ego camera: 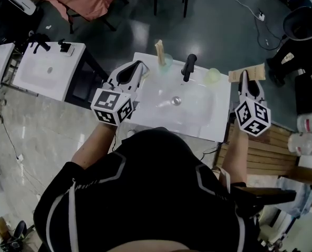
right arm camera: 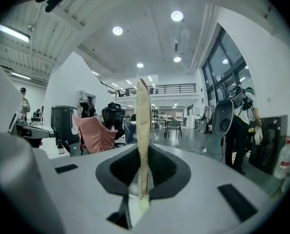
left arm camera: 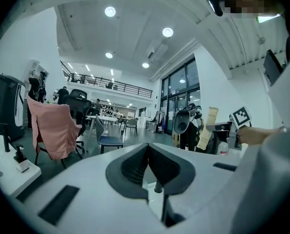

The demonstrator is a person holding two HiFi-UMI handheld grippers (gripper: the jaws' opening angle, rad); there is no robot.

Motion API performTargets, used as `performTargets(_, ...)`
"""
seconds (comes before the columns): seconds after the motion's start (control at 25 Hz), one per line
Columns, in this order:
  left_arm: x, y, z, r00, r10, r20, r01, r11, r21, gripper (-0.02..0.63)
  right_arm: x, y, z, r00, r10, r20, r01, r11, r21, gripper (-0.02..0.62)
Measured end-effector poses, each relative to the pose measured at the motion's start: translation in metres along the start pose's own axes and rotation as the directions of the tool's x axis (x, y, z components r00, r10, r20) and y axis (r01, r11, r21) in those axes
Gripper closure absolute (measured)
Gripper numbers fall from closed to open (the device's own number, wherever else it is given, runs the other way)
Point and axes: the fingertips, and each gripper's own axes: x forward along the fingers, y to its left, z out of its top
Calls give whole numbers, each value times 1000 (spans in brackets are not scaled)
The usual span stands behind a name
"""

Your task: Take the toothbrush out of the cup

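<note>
My right gripper [ego camera: 243, 77] is shut on a flat tan toothbrush [ego camera: 255, 72], which hangs in the air just past the right end of the white sink [ego camera: 208, 125]. In the right gripper view this toothbrush [right arm camera: 143, 130] stands upright between the jaws of the right gripper [right arm camera: 144, 147]. A pale green cup [ego camera: 214, 75] stands with nothing in it on the sink's back rim, left of that gripper. My left gripper [ego camera: 142, 66] hovers over the sink's left end, shut and holding nothing; its pads [left arm camera: 135, 162] meet.
A black faucet [ego camera: 188, 66] rises at the back middle of the sink. Left of it a clear cup [ego camera: 166, 63] holds a second tan toothbrush [ego camera: 159, 50]. A wooden slatted surface [ego camera: 271, 151] lies to the right, and a second white sink [ego camera: 45, 70] to the left.
</note>
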Motion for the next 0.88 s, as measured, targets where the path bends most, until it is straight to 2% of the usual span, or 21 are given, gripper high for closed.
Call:
performTargets(0.48,36,11,-29,998,-51,-35,50,998,-43,601,-22,1,2,1000,-28,-1,28,999,14,548)
performTargets(0.64,54,10,-47,994,-96,-47,93,994,-60,601,-33,0,3,998,-57,0,57,998,4,548)
performTargets(0.88,82,14,-72,986,-152,-73,150,988,-42,598,-46,1,0,994,-111,-6,111,994,-4,548)
